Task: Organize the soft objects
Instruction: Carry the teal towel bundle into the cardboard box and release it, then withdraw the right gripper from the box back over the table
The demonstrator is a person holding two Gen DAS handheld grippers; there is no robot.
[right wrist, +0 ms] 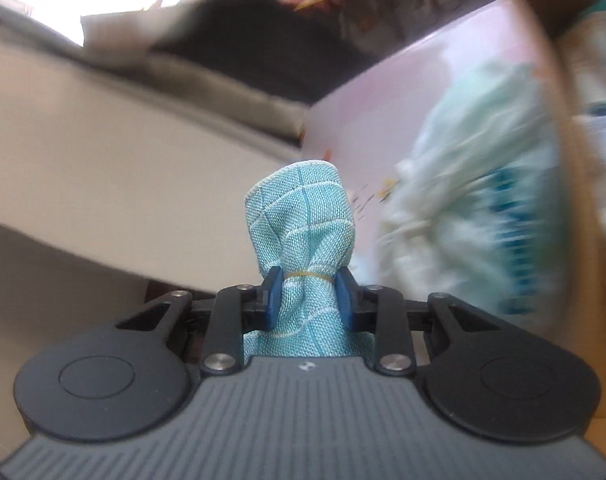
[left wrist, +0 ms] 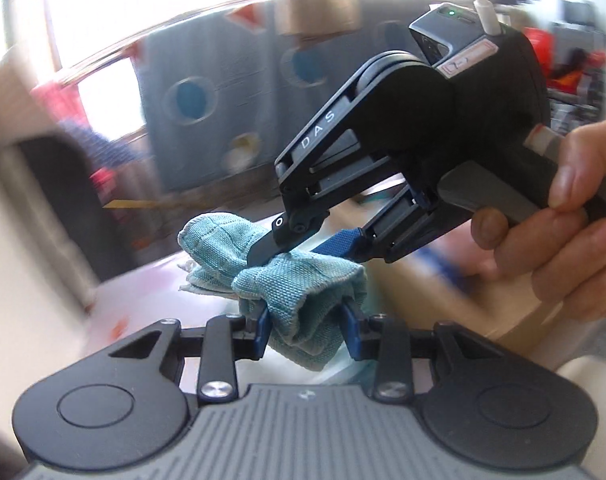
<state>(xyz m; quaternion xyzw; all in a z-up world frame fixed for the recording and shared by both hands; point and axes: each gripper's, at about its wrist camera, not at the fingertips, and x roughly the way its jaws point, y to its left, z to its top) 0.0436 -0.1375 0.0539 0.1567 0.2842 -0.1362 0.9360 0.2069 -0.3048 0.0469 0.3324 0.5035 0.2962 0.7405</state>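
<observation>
Both grippers clamp the same teal cloth (left wrist: 299,284), which hangs in the air between them rather than on any surface. The left gripper (left wrist: 309,326) pinches one bunched end, and the right gripper (left wrist: 303,248) bites the other, likely so the cloth stays gathered while carried. In the right view a rubber band (right wrist: 309,275) cinches the cloth at the jaws; a pile of pale fabric (right wrist: 463,208) lies nearby, a probable destination.

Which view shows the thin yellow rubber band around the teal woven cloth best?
The right wrist view: the rubber band crosses the teal woven cloth sharply between the right gripper fingers. In the left wrist view the cloth is visible, but no band shows.
</observation>
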